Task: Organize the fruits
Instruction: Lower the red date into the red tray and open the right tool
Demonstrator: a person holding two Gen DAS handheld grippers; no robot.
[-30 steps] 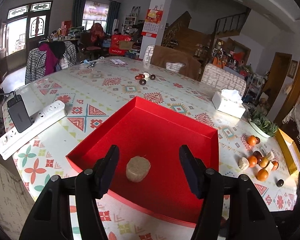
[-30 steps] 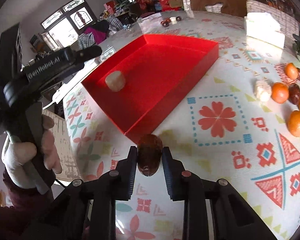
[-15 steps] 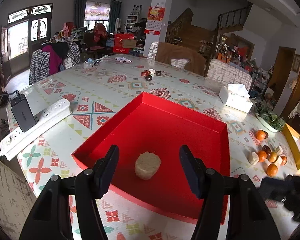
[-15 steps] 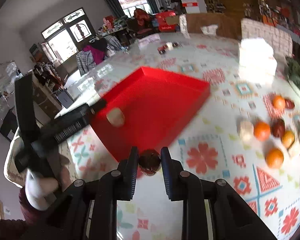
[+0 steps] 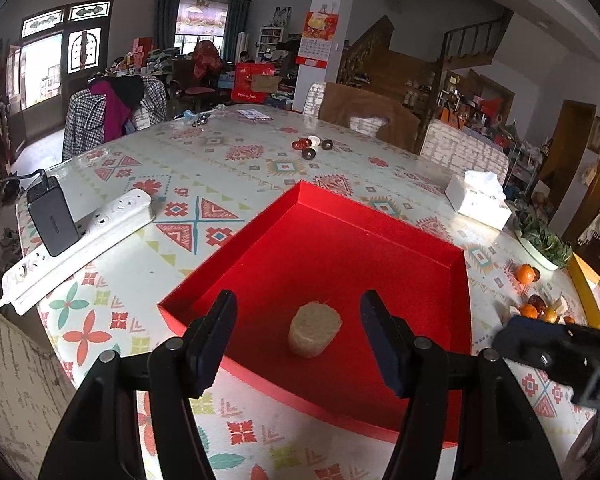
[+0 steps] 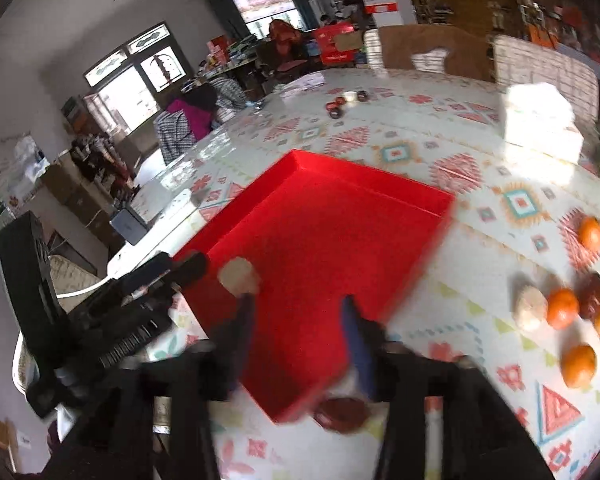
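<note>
A red tray (image 5: 452,268) (image 6: 400,196) lies on the patterned table. One pale round fruit (image 5: 314,328) (image 6: 238,274) sits in it near the front. My left gripper (image 5: 298,326) is open, its jaws either side of that fruit, above the tray's near rim. My right gripper (image 6: 298,316) is open and blurred over the tray's near corner. A dark brown fruit (image 6: 342,410) is below it, just outside the tray's corner, free of the jaws. Several oranges and dark fruits (image 6: 562,308) (image 5: 534,308) lie on the table to the right.
A white power strip (image 5: 76,240) with a black adapter (image 5: 52,216) lies left of the tray. A tissue box (image 5: 480,200) (image 6: 538,120) and a green plant dish (image 5: 544,240) stand at the right. Small dark fruits (image 5: 310,146) lie far back. Chairs ring the table.
My right gripper has opened and let go of the dark brown fruit, which now sits by the tray's corner. The left gripper has drawn back slightly, still open.
</note>
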